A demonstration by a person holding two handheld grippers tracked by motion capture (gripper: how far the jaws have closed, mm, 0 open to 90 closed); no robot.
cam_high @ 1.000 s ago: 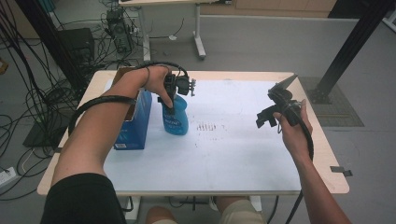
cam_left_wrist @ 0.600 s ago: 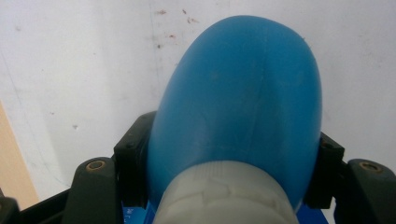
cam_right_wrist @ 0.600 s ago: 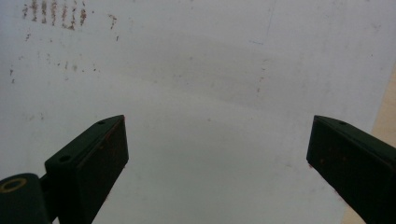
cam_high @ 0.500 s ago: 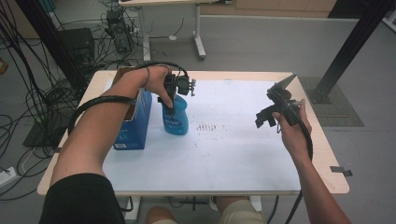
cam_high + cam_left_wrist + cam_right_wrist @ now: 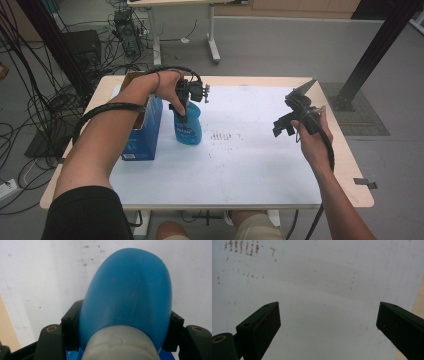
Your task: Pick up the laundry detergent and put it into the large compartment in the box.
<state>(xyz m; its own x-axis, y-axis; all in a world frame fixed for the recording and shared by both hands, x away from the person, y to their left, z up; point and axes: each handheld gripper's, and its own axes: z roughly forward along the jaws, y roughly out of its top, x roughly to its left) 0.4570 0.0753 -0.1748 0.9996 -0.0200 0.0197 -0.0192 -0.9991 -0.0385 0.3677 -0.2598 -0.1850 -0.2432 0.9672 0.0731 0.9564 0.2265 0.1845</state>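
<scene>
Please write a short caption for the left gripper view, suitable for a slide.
Left gripper shut on the blue bottle, just below its white cap, above the white table cover.

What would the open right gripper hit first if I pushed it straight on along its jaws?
Probably just the white table sheet: the right gripper has its jaws wide apart, with bare sheet between and ahead of them. How far above it the gripper hangs is unclear.

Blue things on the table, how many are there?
2. A blue bottle stands left of the middle, gripped by the left gripper. A blue box stands beside it, nearer the table's left edge. More may hide behind the arm.
</scene>
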